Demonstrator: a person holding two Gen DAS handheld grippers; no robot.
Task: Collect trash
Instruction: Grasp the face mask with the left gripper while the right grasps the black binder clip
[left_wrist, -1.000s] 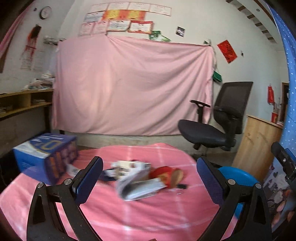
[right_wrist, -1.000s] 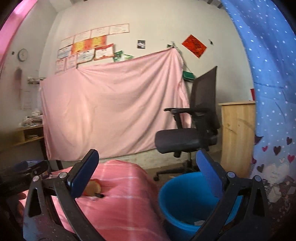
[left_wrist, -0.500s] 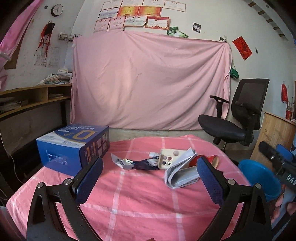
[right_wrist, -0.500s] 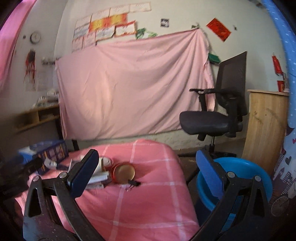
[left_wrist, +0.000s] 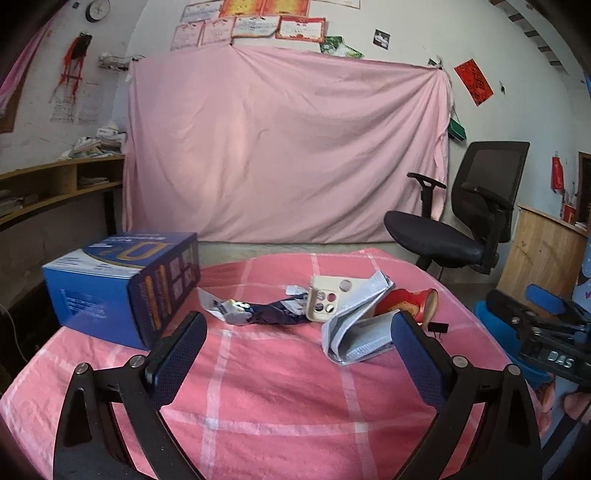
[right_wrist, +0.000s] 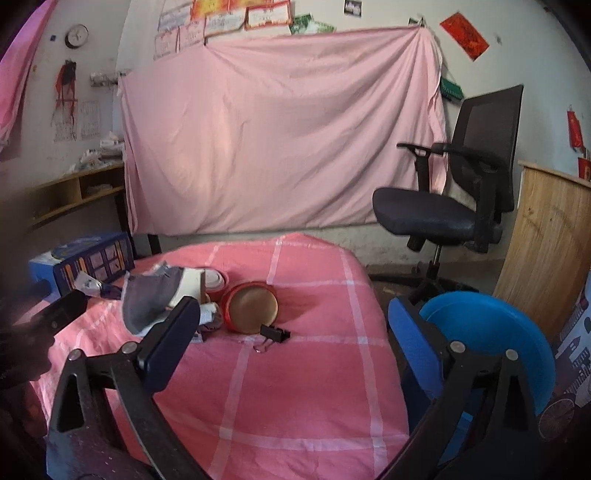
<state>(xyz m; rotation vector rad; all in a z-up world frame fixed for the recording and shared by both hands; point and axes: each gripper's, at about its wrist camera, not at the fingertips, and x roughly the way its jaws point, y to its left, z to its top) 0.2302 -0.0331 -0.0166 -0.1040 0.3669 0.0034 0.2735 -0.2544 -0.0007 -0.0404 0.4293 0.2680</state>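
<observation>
From the left wrist camera, the left gripper (left_wrist: 295, 349) hung over the near part of the pink checked table (left_wrist: 280, 406) with its jaws spread wide and nothing between them. The trash lay in a loose cluster at the middle of the table. A folded grey paper (left_wrist: 356, 330) sat nearest, just beyond the gripper's right finger. Behind it lay a cream plastic card with round holes (left_wrist: 325, 300), a dark crumpled wrapper (left_wrist: 264, 314) to its left, and a red can (left_wrist: 408, 303) on its side to the right. A small black binder clip (left_wrist: 437, 328) lay just beside the can. A blue box (left_wrist: 125, 284) stood at the far left, apart from the litter. The paper and wrapper looked light and limp, so they would probably fold under a pinch; taking the paper across its thick folded edge seemed safest.

From the right wrist camera, the right gripper (right_wrist: 291, 332) was likewise agape and empty, near the table's right edge. The red can (right_wrist: 250, 309) showed its round end toward the camera, with the binder clip (right_wrist: 275, 334) touching the cloth just in front of it. The can seemed stiff, smooth and apt to roll, so a grip across its body would likely hold better than one on the rim. A blue bucket (right_wrist: 517, 332) stood on the floor just right of the table, the likely place for the trash.
</observation>
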